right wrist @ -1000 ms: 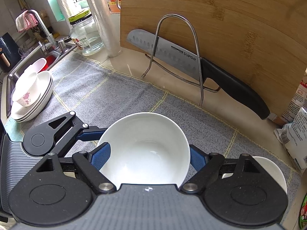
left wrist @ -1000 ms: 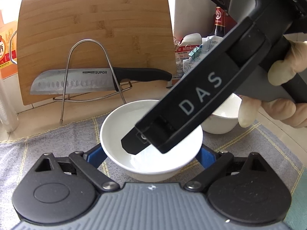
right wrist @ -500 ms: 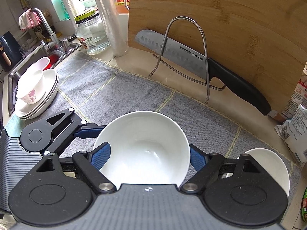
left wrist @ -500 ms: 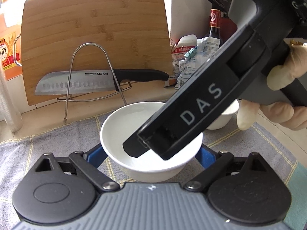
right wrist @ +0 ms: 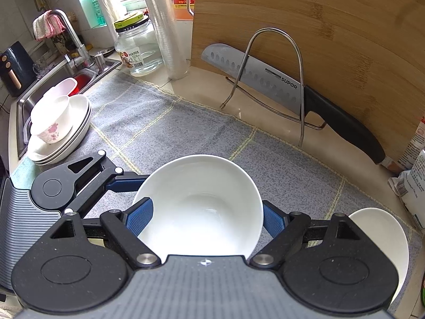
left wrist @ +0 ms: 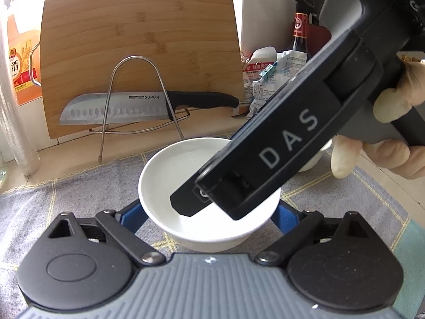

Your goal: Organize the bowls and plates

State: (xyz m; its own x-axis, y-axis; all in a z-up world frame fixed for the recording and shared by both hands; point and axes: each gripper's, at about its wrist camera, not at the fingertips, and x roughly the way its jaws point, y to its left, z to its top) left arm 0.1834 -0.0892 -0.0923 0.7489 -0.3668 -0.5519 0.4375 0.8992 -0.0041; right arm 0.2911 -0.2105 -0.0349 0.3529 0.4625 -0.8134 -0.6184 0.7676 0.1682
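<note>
A plain white bowl (left wrist: 170,175) (right wrist: 202,204) is between the blue pads of both grippers, over the grey cloth (right wrist: 172,122). My left gripper (left wrist: 204,212) is shut on its lower sides; one of its blue fingers (right wrist: 124,183) reaches the bowl from the left. My right gripper (right wrist: 207,218) comes down from above and is shut across the rim, its black housing (left wrist: 287,146) held by a gloved hand (left wrist: 393,106). A second white bowl (right wrist: 377,242) sits to the right. Stacked white plates (right wrist: 66,138) carry a flowered bowl (right wrist: 50,122) by the sink.
A bamboo cutting board (right wrist: 332,40) leans at the back behind a knife (right wrist: 265,79) on a wire rack (right wrist: 300,61). A glass jar (right wrist: 138,50) and the sink (right wrist: 66,74) lie at far left. Food packets (right wrist: 411,186) crowd the right edge.
Both grippers and the bowl between them have drifted together a little to the left over the cloth, away from the second bowl. The grip on the bowl looks unchanged.
</note>
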